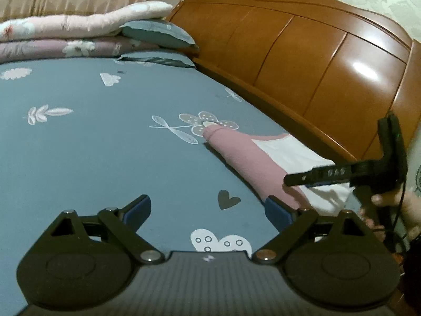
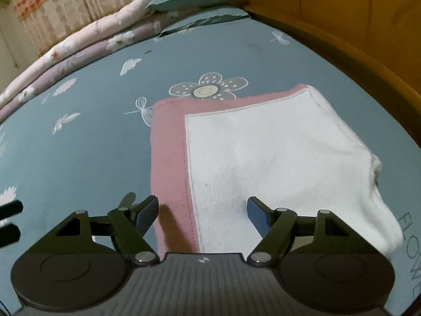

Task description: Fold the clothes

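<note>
Both are empty right now. The left hand-held gripper [image 1: 208,210] hangs low over the blue bed sheet [image 1: 105,137], fingers spread wide with nothing between them, pointing toward the headboard [image 1: 302,60]. The right hand-held gripper [image 2: 202,213] is spread wide too, hovering above the near edge of the folded pink-and-white garment [image 2: 263,158], not gripping it. The garment lies flat on the bed near the headboard, just below the printed flower [image 2: 208,88].
</note>
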Available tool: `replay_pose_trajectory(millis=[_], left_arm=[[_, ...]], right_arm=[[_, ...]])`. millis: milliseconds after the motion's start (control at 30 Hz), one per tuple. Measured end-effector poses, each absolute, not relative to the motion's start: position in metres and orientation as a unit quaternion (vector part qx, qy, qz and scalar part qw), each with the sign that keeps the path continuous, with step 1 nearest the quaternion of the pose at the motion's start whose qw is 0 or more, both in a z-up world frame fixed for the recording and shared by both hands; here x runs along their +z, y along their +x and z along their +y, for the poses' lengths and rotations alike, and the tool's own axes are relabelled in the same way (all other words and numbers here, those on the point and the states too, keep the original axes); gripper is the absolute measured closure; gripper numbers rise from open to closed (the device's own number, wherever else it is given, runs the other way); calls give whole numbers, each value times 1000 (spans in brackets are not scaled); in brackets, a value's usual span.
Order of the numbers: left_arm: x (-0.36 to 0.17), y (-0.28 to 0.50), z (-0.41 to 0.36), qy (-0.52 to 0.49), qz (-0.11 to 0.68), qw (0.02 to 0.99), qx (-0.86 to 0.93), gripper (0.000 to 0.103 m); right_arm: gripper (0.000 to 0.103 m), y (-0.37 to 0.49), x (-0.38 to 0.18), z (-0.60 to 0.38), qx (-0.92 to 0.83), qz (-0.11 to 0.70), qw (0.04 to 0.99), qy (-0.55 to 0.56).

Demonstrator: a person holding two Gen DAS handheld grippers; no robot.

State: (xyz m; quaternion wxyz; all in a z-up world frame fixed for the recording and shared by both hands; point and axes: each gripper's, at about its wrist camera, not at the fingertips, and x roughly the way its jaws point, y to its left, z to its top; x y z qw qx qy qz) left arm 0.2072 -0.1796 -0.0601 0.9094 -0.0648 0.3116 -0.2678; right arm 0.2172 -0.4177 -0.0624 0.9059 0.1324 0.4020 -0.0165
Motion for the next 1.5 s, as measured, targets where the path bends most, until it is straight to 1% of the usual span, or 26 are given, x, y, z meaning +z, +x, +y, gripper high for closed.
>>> replay_pose_trajectory(millis=[67, 100, 167, 333, 400, 567, 733, 767, 833, 933, 1200, 1500], left_arm=[[-57, 204, -181, -58, 311, 910, -267, 4], [-55, 202, -181, -55, 310, 911, -266, 4], [-52, 199, -182, -49, 308, 913, -264, 4], [-46, 185, -191, -25, 294, 919, -261, 4], [-43, 180, -194, -23, 287, 919, -267, 2], [-40, 174, -200, -11, 285, 921, -264, 2], [-32, 165, -203, -2, 264, 926, -270, 1], [-30, 164, -204, 2, 260, 927, -271, 1], [-27, 161, -207, 8, 253, 928, -274, 1], [-25, 159, -209, 7, 252, 928, -275, 1], [-17, 151, -213, 7, 246, 938, -246, 1], [-7, 134, -221, 43, 239, 939, -245, 1]], right_arm=[[22, 206, -53, -415, -13, 386, 911, 146], [20, 200, -48, -414, -14, 379, 913, 151], [18, 188, -44, -410, -22, 369, 916, 155], [14, 164, -49, -402, -31, 370, 913, 170], [13, 157, -56, -399, -29, 377, 908, 179], [11, 148, -76, -394, -26, 401, 896, 188], [11, 139, -73, -393, -27, 394, 898, 195], [10, 136, -70, -392, -29, 390, 900, 194], [7, 130, -65, -391, -33, 382, 903, 191], [5, 118, -56, -389, -38, 368, 910, 186], [3, 85, -42, -381, -63, 342, 925, 153], [2, 58, -29, -359, -56, 326, 935, 126]])
